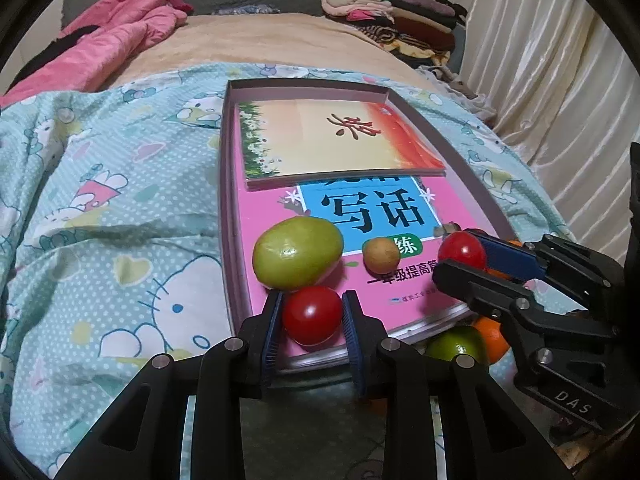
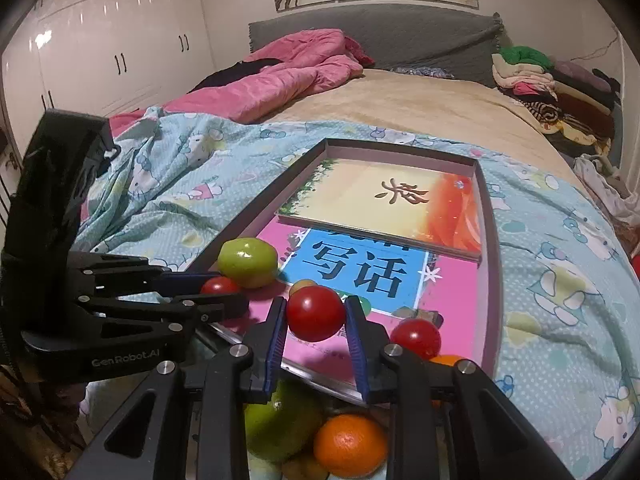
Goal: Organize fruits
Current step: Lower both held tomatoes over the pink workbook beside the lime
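Observation:
My left gripper (image 1: 312,300) is shut on a red cherry tomato (image 1: 312,316) just above the near edge of a pink book (image 1: 272,216). Behind it on the book lie a large green fruit (image 1: 298,258) and a small brown fruit (image 1: 381,255). My right gripper (image 2: 316,304) is shut on a second red tomato (image 2: 316,314), to the right of the left gripper (image 2: 224,290). A third red tomato (image 2: 416,338) rests on the book beside the right fingers. Below the near edge sit an orange (image 2: 350,444) and a green fruit (image 2: 280,424).
The books lie in a shallow box (image 2: 400,148) on a blue patterned quilt (image 1: 120,200) spread over a bed. A yellow-orange book (image 1: 340,140) covers the box's far half. A pink duvet (image 2: 288,76) and a pile of folded clothes (image 2: 532,76) lie at the bed's head.

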The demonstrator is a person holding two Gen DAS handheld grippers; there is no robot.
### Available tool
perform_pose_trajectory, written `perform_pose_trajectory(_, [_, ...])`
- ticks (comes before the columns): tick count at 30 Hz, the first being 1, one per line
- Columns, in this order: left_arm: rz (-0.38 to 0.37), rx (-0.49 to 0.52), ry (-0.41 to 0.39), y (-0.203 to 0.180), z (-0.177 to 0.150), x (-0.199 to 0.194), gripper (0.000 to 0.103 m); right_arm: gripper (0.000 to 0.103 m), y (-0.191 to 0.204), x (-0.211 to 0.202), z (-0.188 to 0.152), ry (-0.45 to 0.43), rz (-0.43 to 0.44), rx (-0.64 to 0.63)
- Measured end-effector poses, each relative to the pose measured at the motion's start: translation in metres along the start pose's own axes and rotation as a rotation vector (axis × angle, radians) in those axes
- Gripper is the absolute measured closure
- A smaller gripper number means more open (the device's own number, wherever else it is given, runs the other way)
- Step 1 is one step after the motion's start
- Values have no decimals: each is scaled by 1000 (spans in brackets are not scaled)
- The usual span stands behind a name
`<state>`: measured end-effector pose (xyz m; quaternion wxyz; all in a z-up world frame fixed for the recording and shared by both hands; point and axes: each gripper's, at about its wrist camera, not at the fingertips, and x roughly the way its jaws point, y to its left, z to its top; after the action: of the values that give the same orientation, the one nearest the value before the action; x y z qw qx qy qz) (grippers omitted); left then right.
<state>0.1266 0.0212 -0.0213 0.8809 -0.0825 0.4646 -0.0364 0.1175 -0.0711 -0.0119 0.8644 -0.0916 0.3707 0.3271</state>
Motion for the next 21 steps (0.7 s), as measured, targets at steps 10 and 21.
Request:
perform_pose_trajectory(10, [11,8,-10,0,-1,0,73,74,5,14,-3,46,32,-10])
perform_pose_trajectory(21, [15,12,-13,-1,-2,0,73,74,2,18,-5,58,38,8])
